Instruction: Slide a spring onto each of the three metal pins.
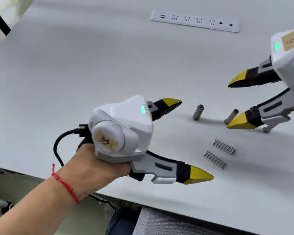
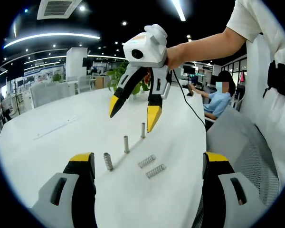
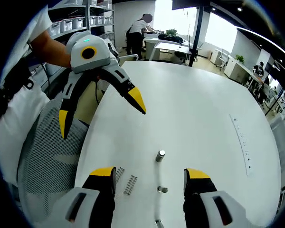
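Three short metal pins stand in a row on the white table [image 1: 88, 73]. The pin nearest my left gripper [image 1: 198, 112] carries a spring. The middle pin [image 1: 231, 116] is bare, and the third pin [image 1: 267, 129] is partly hidden behind a jaw of my right gripper. Two loose springs [image 1: 224, 147] [image 1: 215, 159] lie side by side in front of the pins. My left gripper [image 1: 186, 139] is open and empty, just left of the pins. My right gripper [image 1: 231, 105] hangs open and empty over the middle pin. In the left gripper view the sprung pin [image 2: 108, 161] is nearest.
A white power strip [image 1: 195, 21] lies at the far side of the table. The table's front edge runs just below my left hand, with a black cable [image 1: 61, 142] trailing off it. A mesh chair [image 3: 47, 156] stands by that edge.
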Demonstrator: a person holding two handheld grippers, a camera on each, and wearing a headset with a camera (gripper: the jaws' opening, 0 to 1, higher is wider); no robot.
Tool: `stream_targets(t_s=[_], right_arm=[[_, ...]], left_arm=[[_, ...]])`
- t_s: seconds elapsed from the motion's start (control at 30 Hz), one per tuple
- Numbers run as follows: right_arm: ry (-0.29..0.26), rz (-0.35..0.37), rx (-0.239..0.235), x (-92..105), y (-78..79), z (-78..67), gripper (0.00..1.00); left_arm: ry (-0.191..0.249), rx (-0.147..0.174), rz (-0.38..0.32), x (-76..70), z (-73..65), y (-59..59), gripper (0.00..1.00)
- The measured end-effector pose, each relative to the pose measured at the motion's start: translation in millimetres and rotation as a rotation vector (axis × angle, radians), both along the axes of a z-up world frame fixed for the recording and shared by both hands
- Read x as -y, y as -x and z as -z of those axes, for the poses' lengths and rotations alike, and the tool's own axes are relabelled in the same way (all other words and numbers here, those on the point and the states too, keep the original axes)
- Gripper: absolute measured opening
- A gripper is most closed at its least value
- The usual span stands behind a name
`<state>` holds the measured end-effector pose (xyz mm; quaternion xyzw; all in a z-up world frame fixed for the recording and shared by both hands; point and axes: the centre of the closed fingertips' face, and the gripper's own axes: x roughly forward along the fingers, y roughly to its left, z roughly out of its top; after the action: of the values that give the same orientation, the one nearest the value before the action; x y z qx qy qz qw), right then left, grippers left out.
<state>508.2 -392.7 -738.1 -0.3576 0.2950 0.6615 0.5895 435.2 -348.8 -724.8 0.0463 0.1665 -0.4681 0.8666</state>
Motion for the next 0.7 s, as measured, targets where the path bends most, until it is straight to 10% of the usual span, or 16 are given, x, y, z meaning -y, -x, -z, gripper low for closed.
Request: stream_targets(t_s=[0.7], right_arm=[[-0.182, 0.131, -0.045, 61.0, 10.0, -18.6, 0.78]], left_arm=[[-0.065, -0.007, 0.047, 9.2, 2.0, 1.7, 0.93]])
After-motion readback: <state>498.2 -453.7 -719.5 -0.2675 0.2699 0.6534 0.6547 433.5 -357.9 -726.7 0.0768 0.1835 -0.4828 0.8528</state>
